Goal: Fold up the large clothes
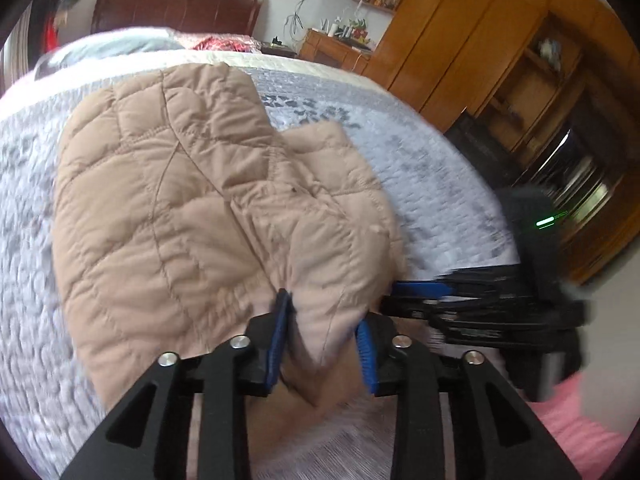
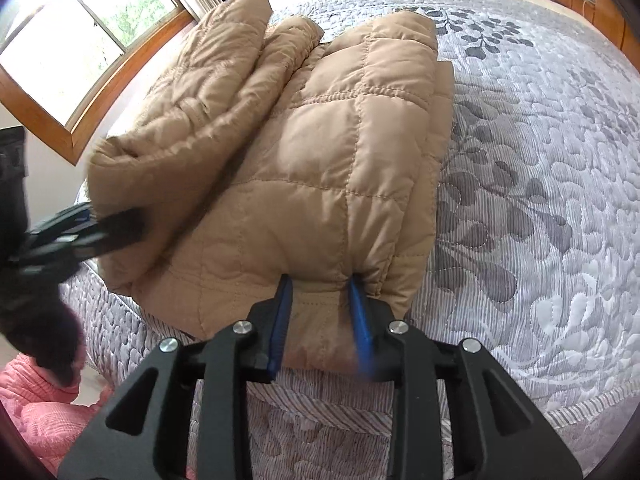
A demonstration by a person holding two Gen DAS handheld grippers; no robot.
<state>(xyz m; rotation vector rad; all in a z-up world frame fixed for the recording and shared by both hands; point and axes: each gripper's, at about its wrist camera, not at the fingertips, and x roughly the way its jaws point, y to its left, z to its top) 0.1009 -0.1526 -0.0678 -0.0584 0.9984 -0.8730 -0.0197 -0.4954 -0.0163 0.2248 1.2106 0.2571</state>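
Observation:
A tan quilted puffer jacket (image 1: pixel 192 184) lies folded on the grey leaf-patterned bedspread (image 1: pixel 420 184); it also shows in the right wrist view (image 2: pixel 304 152). My left gripper (image 1: pixel 324 320) is shut on the jacket's near edge, with thick fabric bunched between its blue pads. My right gripper (image 2: pixel 320 296) is shut on the jacket's near hem at the bed's edge. The right gripper shows in the left wrist view (image 1: pixel 424 296), to the right. The left gripper shows in the right wrist view (image 2: pixel 92 228), at the jacket's left side.
The bedspread (image 2: pixel 540 160) stretches far and right. Wooden wardrobes and shelves (image 1: pixel 500 40) stand beyond the bed. A headboard (image 1: pixel 176 12) is at the far end. A window (image 2: pixel 80 32) is to the left. A pink knit garment (image 2: pixel 36 392) lies low by the bed.

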